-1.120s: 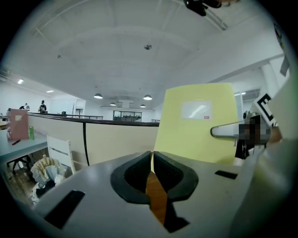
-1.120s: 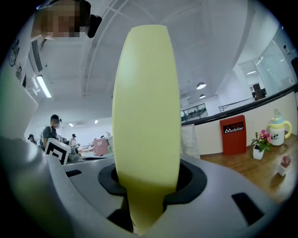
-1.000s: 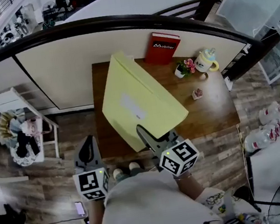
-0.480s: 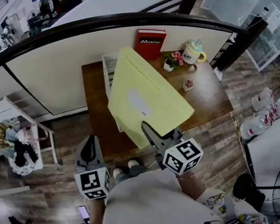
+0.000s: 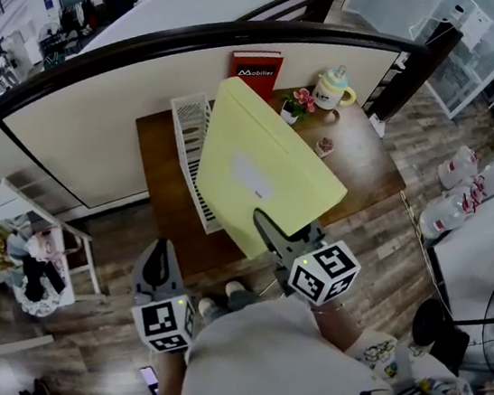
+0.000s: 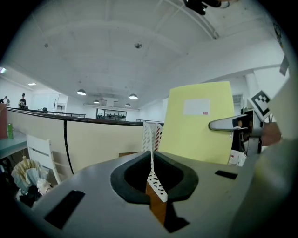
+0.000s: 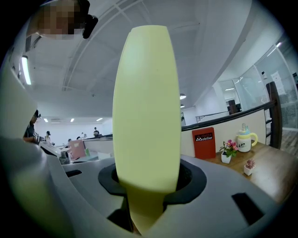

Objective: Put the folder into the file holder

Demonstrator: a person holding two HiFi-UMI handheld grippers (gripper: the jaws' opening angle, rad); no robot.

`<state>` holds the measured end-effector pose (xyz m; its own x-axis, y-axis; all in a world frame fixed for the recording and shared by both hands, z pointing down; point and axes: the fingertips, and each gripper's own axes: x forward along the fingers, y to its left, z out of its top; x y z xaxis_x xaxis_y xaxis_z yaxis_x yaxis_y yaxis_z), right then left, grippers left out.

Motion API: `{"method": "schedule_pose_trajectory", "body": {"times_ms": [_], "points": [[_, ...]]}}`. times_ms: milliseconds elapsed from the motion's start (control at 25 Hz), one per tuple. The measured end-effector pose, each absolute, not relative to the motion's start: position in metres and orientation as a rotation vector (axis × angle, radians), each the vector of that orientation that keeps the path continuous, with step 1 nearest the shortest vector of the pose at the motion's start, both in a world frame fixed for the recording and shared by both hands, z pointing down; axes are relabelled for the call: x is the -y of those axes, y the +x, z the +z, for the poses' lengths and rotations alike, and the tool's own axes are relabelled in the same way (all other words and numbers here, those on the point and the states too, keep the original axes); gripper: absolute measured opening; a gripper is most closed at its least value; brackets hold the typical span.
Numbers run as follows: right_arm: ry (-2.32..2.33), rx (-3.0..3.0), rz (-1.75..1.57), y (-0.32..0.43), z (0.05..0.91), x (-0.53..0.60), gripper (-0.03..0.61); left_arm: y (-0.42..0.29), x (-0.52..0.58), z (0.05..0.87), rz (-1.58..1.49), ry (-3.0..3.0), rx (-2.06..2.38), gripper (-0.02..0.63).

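Observation:
My right gripper (image 5: 265,228) is shut on the near bottom edge of a pale yellow folder (image 5: 265,166) with a white label. The folder stands on edge and slants away over the wooden table (image 5: 171,225). It fills the gap between the jaws in the right gripper view (image 7: 146,107). A white perforated file holder (image 5: 195,154) stands on the table just left of the folder, apart from it. My left gripper (image 5: 150,249) hangs low at the left, short of the table, with only a narrow slit between its jaws and nothing in it. The holder (image 6: 151,135) and folder (image 6: 200,125) lie ahead of it.
At the table's back stand a red box (image 5: 256,74), a flower pot (image 5: 294,108) and a cup with a yellow handle (image 5: 334,88). A tiny pot (image 5: 323,146) sits at the right. A curved partition (image 5: 82,124) backs the table. A white chair with clothes (image 5: 28,259) stands at the left.
The folder has shifted to the right in my right gripper, uncovering the white file holder that it hid a second ago. The left gripper has stayed put.

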<state>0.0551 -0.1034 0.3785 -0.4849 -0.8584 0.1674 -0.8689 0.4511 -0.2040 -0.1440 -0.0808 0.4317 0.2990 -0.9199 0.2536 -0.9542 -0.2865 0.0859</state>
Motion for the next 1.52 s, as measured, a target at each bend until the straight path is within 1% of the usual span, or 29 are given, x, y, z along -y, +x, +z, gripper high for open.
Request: {"method": "schedule_pose_trajectory", "body": {"times_ms": [600,1520], "points": [[1.554,2.644,0.371,0.045,0.378,0.150,0.161,-0.136,0.097,0.437,0.241,2.330,1.712,0.018],[1.699,2.645,0.356,0.022,0.369,0.211,0.161,-0.127,0.121,0.445,0.269,2.314,1.692,0.018]]}}
